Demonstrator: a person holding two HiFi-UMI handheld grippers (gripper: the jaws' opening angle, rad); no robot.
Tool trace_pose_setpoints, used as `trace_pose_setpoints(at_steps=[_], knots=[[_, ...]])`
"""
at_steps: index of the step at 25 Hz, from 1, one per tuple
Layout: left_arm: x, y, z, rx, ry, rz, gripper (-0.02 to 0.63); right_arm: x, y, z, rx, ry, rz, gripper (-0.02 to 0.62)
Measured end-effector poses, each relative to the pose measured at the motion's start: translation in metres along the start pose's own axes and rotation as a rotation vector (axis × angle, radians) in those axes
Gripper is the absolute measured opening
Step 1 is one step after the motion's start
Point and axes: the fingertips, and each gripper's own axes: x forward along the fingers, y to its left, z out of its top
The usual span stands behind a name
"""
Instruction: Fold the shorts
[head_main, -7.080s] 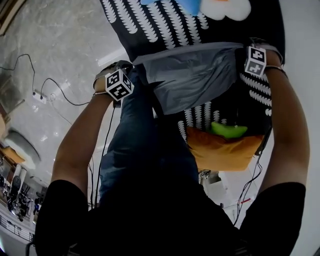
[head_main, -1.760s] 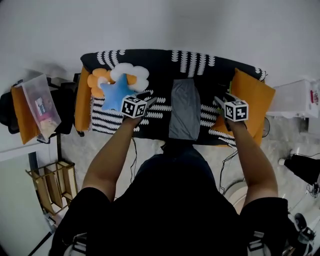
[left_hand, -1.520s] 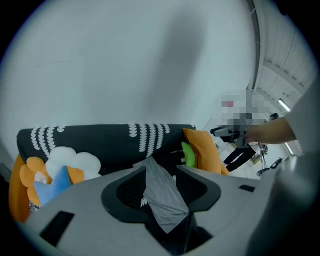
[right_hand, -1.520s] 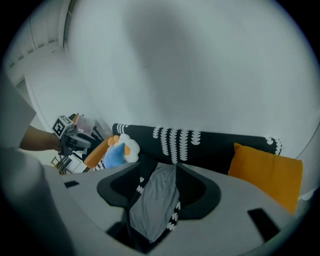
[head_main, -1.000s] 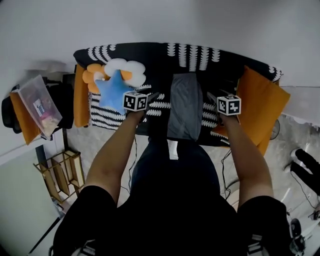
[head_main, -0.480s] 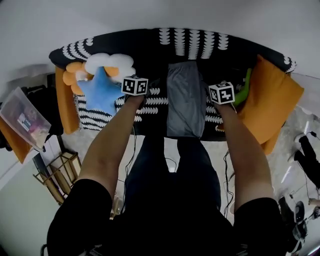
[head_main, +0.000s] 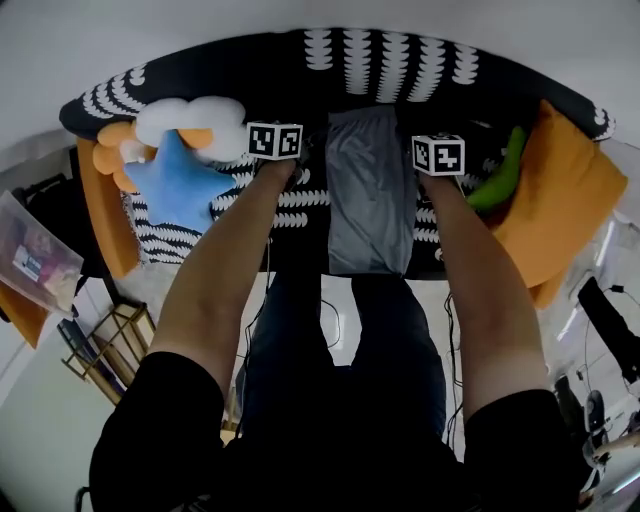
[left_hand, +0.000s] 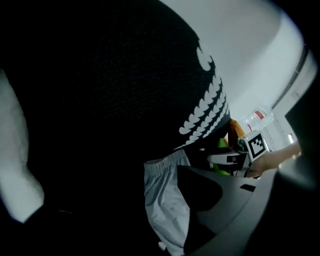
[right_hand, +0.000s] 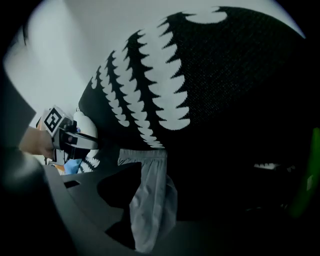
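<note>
The grey shorts (head_main: 370, 190) lay flat, folded lengthwise into a long narrow strip, on the black white-patterned cover (head_main: 385, 70), waistband far, hem at the near edge

1. Both bare forearms reach forward, nearly parallel: the left arm (head_main: 225, 260) and the right arm (head_main: 470, 280), with black short sleeves (head_main: 150, 420) at the shoulders.
2. The dark grey left gripper (head_main: 278, 143), topped by a white cube with black square markers, points forward and down. Its jaws are apart and clamp nothing.
3. The matching dark grey right gripper (head_main: 437, 155) tilts down likewise, level with the left one, its jaws apart with nothing pinched.
</note>
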Motion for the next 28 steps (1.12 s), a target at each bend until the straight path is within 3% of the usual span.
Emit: trace_pose_setpoints(at_steps=[3, 13, 16, 18, 21, 25, 28], knots=[[0.024, 0.007, 0.002, -0.024, -0.009, -0.012, 0.224, 0.019, -0.006, 0.002, 0.043, 0.001, 0.008, 0.229], [0.089, 0.023, -0.004, 0.047, 0.078, -0.039, 0.222, 0.073, -0.016, -0.001, 0.069, 0.030, 0.083, 0.229], [0.099, 0.021, -0.008, 0.045, 0.107, -0.051, 0.157, 0.083, -0.015, -0.001, 0.061, 0.035, 0.107, 0.227], [0.098, 0.016, -0.009, 0.096, 0.117, -0.057, 0.101, 0.084, -0.014, 0.000, 0.050, 0.036, 0.121, 0.229], [0.090, -0.002, -0.009, 0.239, 0.119, -0.094, 0.080, 0.081, -0.007, 0.001, 0.011, 0.035, 0.159, 0.230], [0.074, -0.034, -0.014, 0.447, 0.140, -0.162, 0.078, 0.073, 0.006, 0.003, -0.146, 0.061, 0.224, 0.243], [0.063, -0.051, -0.017, 0.531, 0.159, -0.213, 0.078, 0.066, 0.008, 0.002, -0.280, 0.114, 0.237, 0.262]])
